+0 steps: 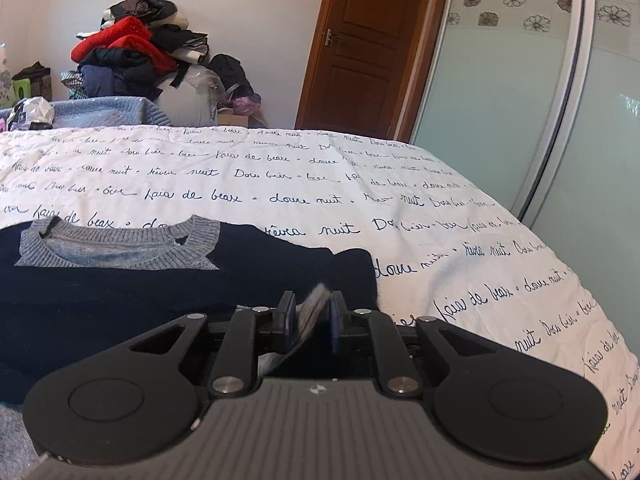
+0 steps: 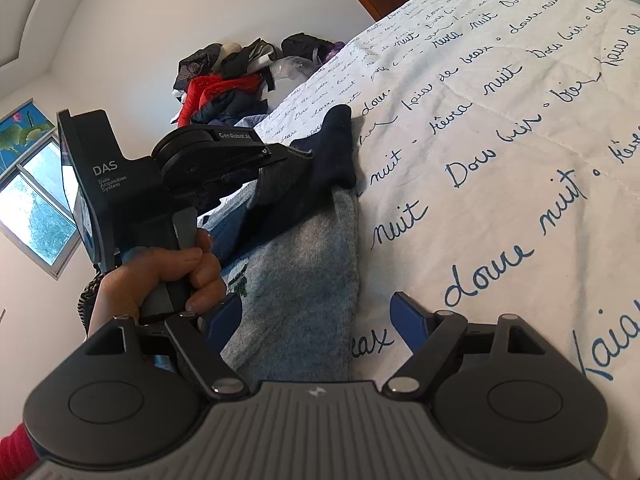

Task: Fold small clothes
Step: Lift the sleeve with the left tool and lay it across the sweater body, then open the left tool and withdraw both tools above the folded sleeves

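A small navy sweater with a grey ribbed collar lies flat on a white quilt printed with script, the collar at about eleven o'clock from the left gripper. In the left wrist view a grey cuff, blurred, stands between that gripper's narrowly parted jaws; the pads look just off the cloth rather than pinching it, so I read this as a sleeve being laid down across the body. The right gripper hangs with its jaws spread wide and nothing in them, above the grey lower part of the garment and its edge on the quilt; a hand works the left tool at ten o'clock in that view. To do this step well, the cuff should fall clear of both pads before the left tool backs away, or the sleeve will drag out of line. Withdrawing low and straight toward six o'clock seems safest. The right gripper could then take the hem near the grey edge for the next fold.
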A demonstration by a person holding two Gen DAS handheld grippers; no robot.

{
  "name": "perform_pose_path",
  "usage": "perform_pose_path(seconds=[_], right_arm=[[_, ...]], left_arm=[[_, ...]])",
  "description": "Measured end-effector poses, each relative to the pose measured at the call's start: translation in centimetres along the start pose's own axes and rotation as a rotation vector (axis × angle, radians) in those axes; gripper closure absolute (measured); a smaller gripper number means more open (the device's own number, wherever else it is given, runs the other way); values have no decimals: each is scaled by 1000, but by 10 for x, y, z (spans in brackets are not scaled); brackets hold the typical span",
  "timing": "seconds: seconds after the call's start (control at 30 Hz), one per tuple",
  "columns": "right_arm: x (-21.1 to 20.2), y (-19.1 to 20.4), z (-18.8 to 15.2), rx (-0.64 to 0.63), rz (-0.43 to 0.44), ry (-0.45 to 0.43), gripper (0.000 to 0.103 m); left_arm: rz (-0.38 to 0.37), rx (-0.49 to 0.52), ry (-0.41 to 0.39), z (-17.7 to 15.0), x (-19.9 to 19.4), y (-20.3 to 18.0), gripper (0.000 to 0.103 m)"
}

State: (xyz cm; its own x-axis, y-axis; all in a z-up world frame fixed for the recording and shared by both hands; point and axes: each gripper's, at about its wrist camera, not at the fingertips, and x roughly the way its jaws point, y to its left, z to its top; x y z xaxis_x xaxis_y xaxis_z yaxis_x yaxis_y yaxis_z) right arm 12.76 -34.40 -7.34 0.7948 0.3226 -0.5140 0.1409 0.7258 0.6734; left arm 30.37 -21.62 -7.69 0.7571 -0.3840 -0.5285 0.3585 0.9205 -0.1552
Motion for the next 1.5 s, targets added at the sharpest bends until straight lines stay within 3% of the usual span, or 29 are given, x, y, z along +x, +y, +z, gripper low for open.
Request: perform_pose_path(seconds=[0.2,0.4,0.73,1.13,1.17,1.27,1.5], right_arm=[[-3,0,-2,-2,-12,-3,21],[-5,4,-5,-8,-24,-4,21],[-13,13,-10,-26,-25,-11,21],[-35,29,-27,-73,-7,-14,21],[-37,30,-29,-76,-6,-13,20],[-45,35,-33,-85,0,-16,6],[-62,51,-48,-145,11,-16,5]], left_arm=[[51,95,-71,-1,-16,-9,40],[84,140,-98,-2,-31,-8,29],[155,167,-102,-12,-58,9,22],[199,195,-92,-42,-124,23,13],[201,188,-88,-44,-130,24,12],[198,161,-65,-53,-146,28,10],[230,89,-27,-75,-181,45,9]])
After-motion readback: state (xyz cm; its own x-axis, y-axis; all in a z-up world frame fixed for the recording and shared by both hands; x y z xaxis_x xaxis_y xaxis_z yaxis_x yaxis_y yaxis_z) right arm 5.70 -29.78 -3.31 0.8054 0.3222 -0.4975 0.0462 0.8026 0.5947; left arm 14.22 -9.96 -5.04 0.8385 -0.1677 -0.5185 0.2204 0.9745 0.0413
